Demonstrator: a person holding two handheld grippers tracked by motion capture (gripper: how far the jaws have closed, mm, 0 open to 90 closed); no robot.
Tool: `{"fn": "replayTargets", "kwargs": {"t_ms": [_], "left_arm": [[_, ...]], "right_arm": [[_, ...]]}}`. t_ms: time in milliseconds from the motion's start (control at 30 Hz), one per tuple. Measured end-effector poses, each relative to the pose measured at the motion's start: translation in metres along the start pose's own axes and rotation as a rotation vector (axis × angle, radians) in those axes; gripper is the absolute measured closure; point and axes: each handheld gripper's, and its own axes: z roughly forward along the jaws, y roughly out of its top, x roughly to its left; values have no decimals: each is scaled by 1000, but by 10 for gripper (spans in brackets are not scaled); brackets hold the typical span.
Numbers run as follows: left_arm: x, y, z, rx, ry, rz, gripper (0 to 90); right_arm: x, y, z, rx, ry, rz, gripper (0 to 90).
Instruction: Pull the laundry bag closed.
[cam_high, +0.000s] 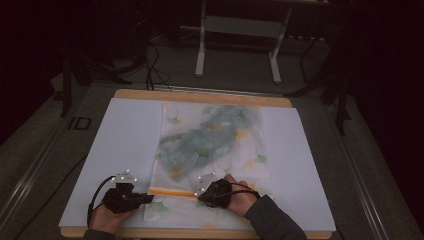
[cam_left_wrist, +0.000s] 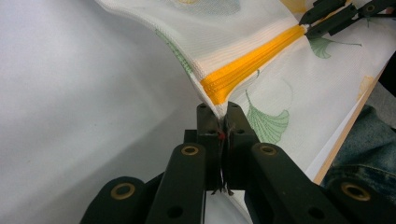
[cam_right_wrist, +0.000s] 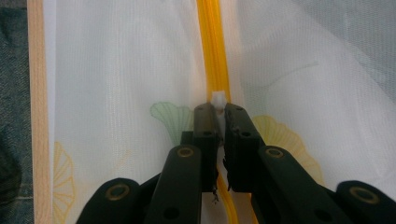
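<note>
A white mesh bag (cam_high: 250, 150) printed with ginkgo leaves lies flat on the white board (cam_high: 120, 140), with a blue-green garment (cam_high: 210, 135) inside it. An orange zipper (cam_high: 172, 191) runs across its near end. My left gripper (cam_high: 149, 198) is shut on the bag's edge at the zipper's left end (cam_left_wrist: 223, 109), lifting that corner slightly. My right gripper (cam_high: 200, 196) is shut on the white zipper pull (cam_right_wrist: 218, 98), part way along the orange zipper (cam_right_wrist: 212, 46). In the left gripper view the right gripper (cam_left_wrist: 306, 25) sits at the far end of the zipper (cam_left_wrist: 252, 65).
The white board rests on a wooden tabletop whose edge (cam_high: 200, 95) shows at the back and front. A white frame stand (cam_high: 240, 25) and cables (cam_high: 150, 65) are on the floor beyond. The person's denim leg (cam_left_wrist: 369, 154) is just off the near edge.
</note>
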Motion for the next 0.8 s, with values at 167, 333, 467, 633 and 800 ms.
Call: {"fn": "replayTargets", "kwargs": {"t_ms": [167,333,467,633,800], "left_arm": [[0,0,0,0,1,0,877],[0,0,-1,-5,0,-2,877],[1,0,-1,-5,4,-1,877],[1,0,-2,-4,5,0,877],[1,0,-2,-4,5,0,878]], "right_arm": [[0,-2,-2,7,-6,0,844],[-1,-6,-3,11,-8,4,844],[-1,-8,-5,16,-11,2,843],[-1,-12,-8,27,-12,8,843],[-2,-16,-10,34,-16,11,844]]}}
